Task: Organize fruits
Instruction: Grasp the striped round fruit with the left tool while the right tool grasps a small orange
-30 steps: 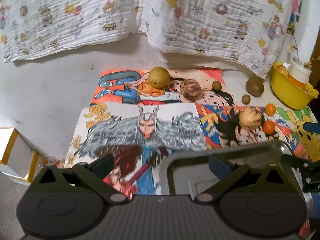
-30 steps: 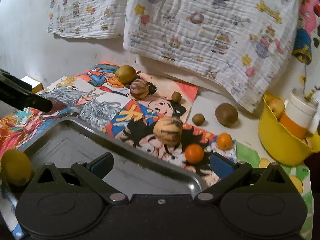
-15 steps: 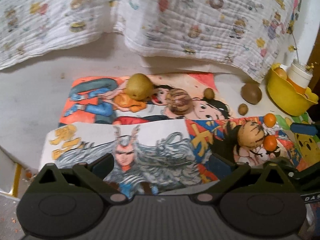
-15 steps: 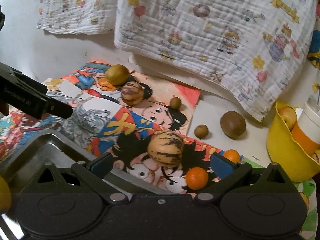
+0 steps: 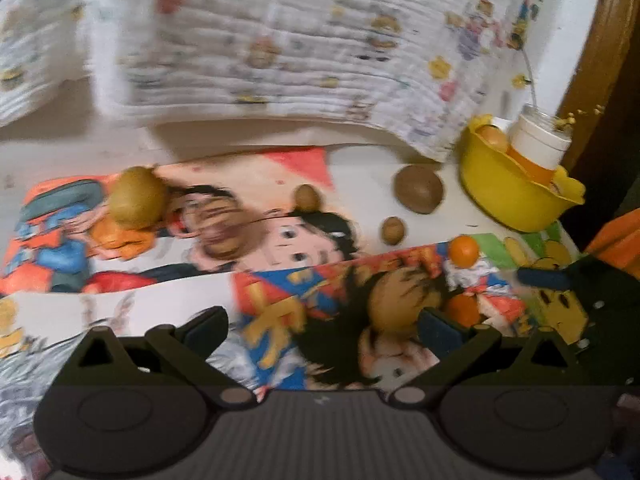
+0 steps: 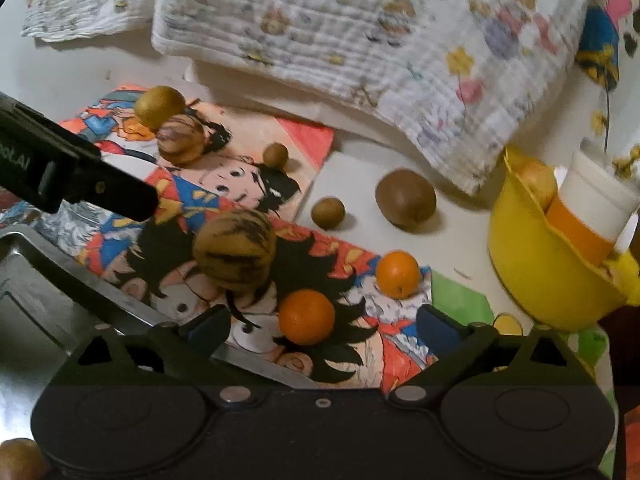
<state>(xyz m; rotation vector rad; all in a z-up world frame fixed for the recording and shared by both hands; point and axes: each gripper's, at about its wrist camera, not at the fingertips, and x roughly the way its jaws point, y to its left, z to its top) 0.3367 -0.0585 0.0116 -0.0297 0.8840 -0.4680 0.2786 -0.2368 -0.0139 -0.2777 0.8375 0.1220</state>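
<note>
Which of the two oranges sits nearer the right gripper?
The orange on the black-haired cartoon, right before the right gripper; the other orange lies farther back.

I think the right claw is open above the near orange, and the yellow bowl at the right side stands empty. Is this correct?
Not fully. The yellow bowl is not empty: the right wrist view shows a white and orange cup and a fruit inside it. The right claw is indeed open above the near orange.
</note>
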